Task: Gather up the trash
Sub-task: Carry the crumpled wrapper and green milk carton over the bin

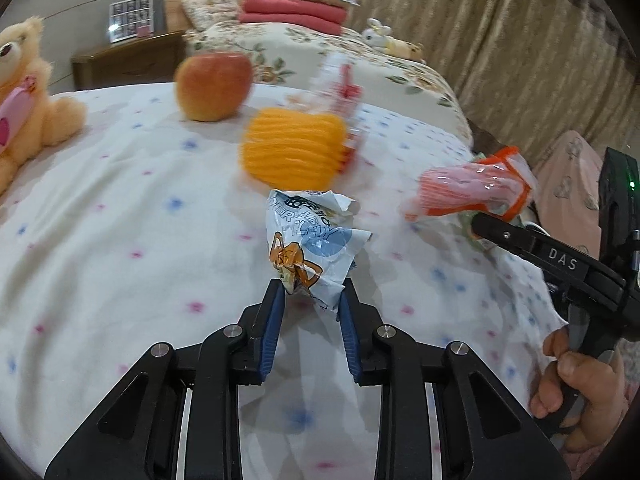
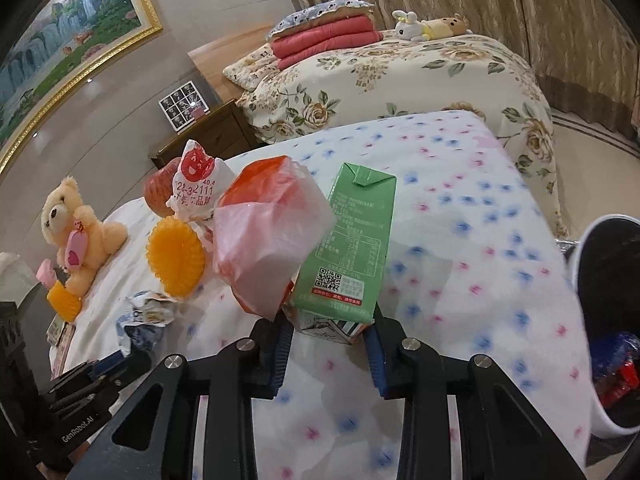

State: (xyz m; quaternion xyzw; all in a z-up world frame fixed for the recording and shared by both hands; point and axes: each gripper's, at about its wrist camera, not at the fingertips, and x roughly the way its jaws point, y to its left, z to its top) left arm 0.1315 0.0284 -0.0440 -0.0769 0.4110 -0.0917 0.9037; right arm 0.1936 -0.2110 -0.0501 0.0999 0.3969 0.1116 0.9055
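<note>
A crumpled white and blue wrapper (image 1: 314, 248) with a cartoon print sticks up from my left gripper (image 1: 312, 294), whose blue pads pinch its lower end. My right gripper (image 2: 328, 334) is shut on the base of a green drink carton (image 2: 354, 248), and an orange and pink plastic bag (image 2: 272, 236) is caught against the carton's left side. On the flowered bedspread (image 2: 460, 208) beyond lie a white and red wrapper (image 2: 196, 186), an apple (image 1: 214, 86) and an orange ribbed object (image 1: 294, 150). In the left wrist view the right gripper (image 1: 480, 228) enters from the right, held by a hand (image 1: 576, 380).
A white bin (image 2: 588, 248) with a dark liner stands at the right edge of the bed, with blue and red trash inside. A teddy bear (image 2: 76, 224) sits at the far left. A second bed (image 2: 400, 76) with folded red blankets and a nightstand (image 2: 200, 136) lie behind.
</note>
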